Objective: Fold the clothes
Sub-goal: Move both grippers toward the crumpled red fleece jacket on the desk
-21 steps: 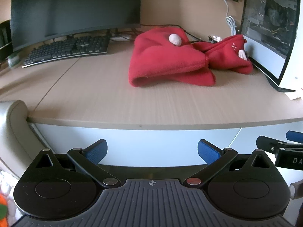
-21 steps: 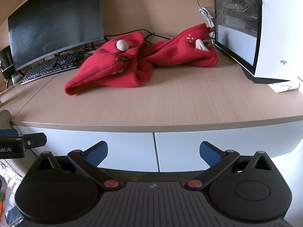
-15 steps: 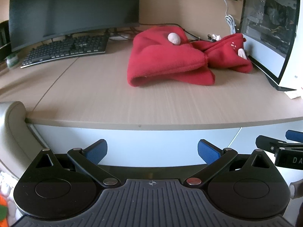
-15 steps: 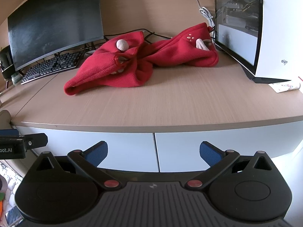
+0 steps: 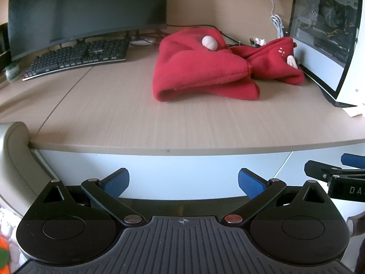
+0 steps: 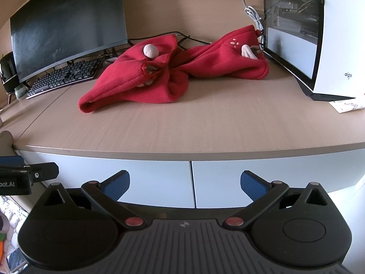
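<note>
A crumpled red fleece garment [image 5: 205, 73] with a pale pompom [image 5: 209, 43] lies on the wooden desk [image 5: 159, 123], toward the back right. It also shows in the right wrist view [image 6: 164, 77], bunched in a heap. My left gripper [image 5: 183, 182] is open and empty, held in front of and below the desk's front edge. My right gripper [image 6: 184, 183] is open and empty, also below the front edge, to the right of the left one. Both are well short of the garment.
A black monitor [image 5: 86, 9] and keyboard [image 5: 77, 57] stand at the back left. A white computer case [image 6: 319, 34] stands at the right, close to the garment. White cables [image 5: 277, 22] hang behind. A paper slip [image 6: 346, 105] lies by the case. White drawer fronts [image 6: 191, 180] face me.
Both grippers have moved slightly closer to the desk; the view shifts a little. The garment has not moved and both grippers stay open.
</note>
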The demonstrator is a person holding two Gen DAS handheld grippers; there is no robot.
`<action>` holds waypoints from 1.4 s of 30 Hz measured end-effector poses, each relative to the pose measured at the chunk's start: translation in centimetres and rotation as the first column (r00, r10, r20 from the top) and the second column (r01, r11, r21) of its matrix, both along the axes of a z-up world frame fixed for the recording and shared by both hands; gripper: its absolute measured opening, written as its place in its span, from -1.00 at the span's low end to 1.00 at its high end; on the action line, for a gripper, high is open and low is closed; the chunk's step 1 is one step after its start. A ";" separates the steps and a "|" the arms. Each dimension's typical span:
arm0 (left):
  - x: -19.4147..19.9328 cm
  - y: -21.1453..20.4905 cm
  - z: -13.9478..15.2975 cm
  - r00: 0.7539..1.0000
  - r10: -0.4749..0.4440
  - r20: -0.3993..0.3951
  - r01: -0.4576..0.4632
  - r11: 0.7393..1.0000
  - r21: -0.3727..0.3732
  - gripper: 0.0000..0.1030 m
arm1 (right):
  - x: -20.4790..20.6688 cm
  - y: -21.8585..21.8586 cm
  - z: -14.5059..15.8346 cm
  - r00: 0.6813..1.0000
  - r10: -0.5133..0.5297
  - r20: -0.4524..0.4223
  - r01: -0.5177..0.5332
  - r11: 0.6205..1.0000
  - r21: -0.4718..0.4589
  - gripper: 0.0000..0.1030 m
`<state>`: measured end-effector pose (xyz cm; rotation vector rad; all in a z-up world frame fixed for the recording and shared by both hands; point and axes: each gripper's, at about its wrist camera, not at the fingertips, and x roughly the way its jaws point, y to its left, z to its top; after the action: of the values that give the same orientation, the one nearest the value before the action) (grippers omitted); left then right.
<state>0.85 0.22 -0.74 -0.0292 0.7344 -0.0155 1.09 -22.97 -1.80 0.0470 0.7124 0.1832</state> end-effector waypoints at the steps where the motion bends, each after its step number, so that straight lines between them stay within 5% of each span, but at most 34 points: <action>1: 0.1 0.0 -0.1 1.000 0.001 -0.001 -0.001 1.000 0.000 1.00 | 0.1 0.1 0.0 1.000 0.001 -0.001 -0.001 1.000 -0.001 1.00; 30: 0.8 0.7 -0.2 0.999 -0.006 -0.046 0.006 1.000 0.007 1.00 | 0.8 1.4 0.2 1.000 0.009 -0.002 -0.009 0.999 -0.041 1.00; 42: 3.9 1.0 1.4 0.991 -0.122 -0.053 0.124 0.991 0.041 1.00 | 2.8 2.1 2.2 1.000 -0.020 0.014 0.021 0.995 -0.096 1.00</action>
<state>4.77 1.20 0.68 0.0584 0.7863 -0.1166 3.93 -20.87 0.44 -0.0392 0.7070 0.1293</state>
